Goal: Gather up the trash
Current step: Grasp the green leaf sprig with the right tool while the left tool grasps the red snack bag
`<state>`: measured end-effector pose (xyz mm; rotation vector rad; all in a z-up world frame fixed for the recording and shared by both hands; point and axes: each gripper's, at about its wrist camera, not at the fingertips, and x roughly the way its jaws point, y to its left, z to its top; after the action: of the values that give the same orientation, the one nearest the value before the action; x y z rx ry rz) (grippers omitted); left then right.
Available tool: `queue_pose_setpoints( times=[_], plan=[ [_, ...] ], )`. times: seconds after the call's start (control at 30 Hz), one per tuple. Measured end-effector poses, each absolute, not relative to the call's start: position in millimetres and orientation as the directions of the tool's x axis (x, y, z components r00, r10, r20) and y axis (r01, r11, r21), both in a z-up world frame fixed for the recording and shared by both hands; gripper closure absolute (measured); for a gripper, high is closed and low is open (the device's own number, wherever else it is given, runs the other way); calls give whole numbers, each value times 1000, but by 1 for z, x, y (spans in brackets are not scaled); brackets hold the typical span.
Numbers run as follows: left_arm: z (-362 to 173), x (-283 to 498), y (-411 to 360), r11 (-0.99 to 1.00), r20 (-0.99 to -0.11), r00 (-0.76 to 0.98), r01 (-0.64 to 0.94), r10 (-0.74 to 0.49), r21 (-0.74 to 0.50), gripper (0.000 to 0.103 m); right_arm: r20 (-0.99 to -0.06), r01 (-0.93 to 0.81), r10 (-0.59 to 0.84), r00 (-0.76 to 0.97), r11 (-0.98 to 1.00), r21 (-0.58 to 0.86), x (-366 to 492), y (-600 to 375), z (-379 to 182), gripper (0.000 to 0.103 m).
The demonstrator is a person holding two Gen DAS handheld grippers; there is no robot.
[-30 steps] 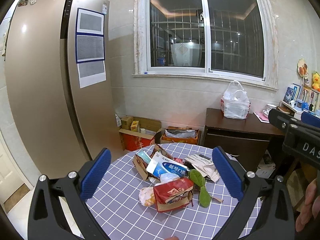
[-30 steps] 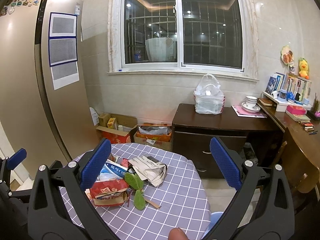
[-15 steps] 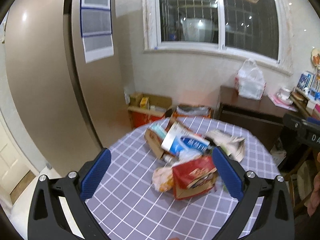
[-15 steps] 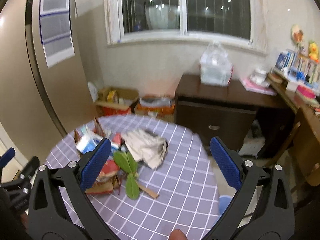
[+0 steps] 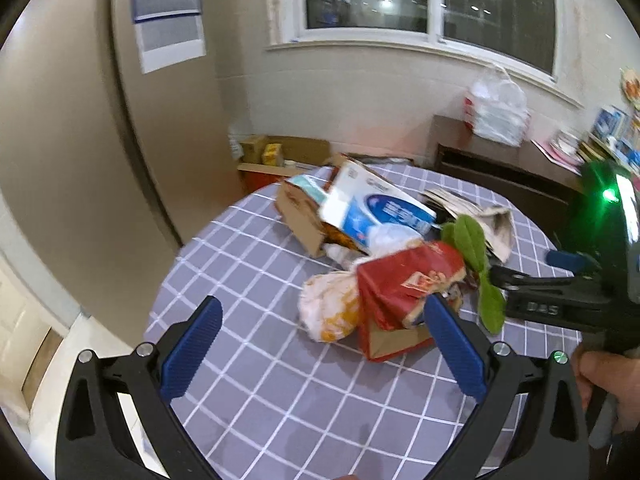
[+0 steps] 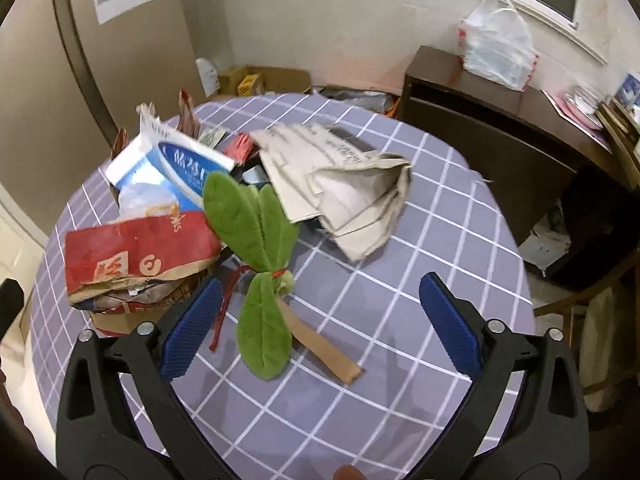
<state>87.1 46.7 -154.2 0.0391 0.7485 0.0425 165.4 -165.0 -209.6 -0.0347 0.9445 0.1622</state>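
Note:
A pile of trash lies on a round table with a purple checked cloth. It holds a red paper bag, a white and blue box, a brown carton, an orange-white plastic wrapper, green leaves tied with red string, folded newspaper and a brown paper strip. My left gripper is open and empty, just before the wrapper and red bag. My right gripper is open and empty, over the leaves and paper strip.
A tall beige fridge stands left of the table. Cardboard boxes sit on the floor by the wall. A dark wood cabinet with a white plastic bag stands at the right. A wooden chair is beside the table's right edge.
Both grippers have tilted down and moved closer to the trash pile, which now fills more of each view. Both stay open and empty.

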Motion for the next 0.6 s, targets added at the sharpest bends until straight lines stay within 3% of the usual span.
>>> queue_pose_setpoints(
  times=[0.17, 0.27, 0.37, 0.4, 0.47, 0.6],
  plan=[
    [-176, 112, 29, 995, -700, 715, 65, 7, 77, 4, -821, -197, 153, 550, 979, 50, 174, -154, -220, 18],
    [-188, 129, 20, 990, -707, 707, 98, 4, 105, 4, -826, -216, 177, 535, 974, 69, 178, -151, -226, 32],
    [-195, 138, 13, 986, -716, 696, 148, -46, 80, 6, -834, -238, 208, 512, 967, 95, 180, -148, -232, 64],
    [-196, 138, 10, 984, -719, 692, 162, -63, 70, 19, -837, -241, 222, 500, 964, 112, 181, -149, -234, 74],
    [-196, 137, 3, 980, -727, 679, 195, -103, 43, 36, -833, -232, 241, 499, 963, 140, 179, -154, -235, 80],
    [-194, 132, -9, 975, -712, 694, 214, -110, 58, 40, -818, -209, 267, 510, 961, 183, 173, -169, -231, 83]
  ],
)
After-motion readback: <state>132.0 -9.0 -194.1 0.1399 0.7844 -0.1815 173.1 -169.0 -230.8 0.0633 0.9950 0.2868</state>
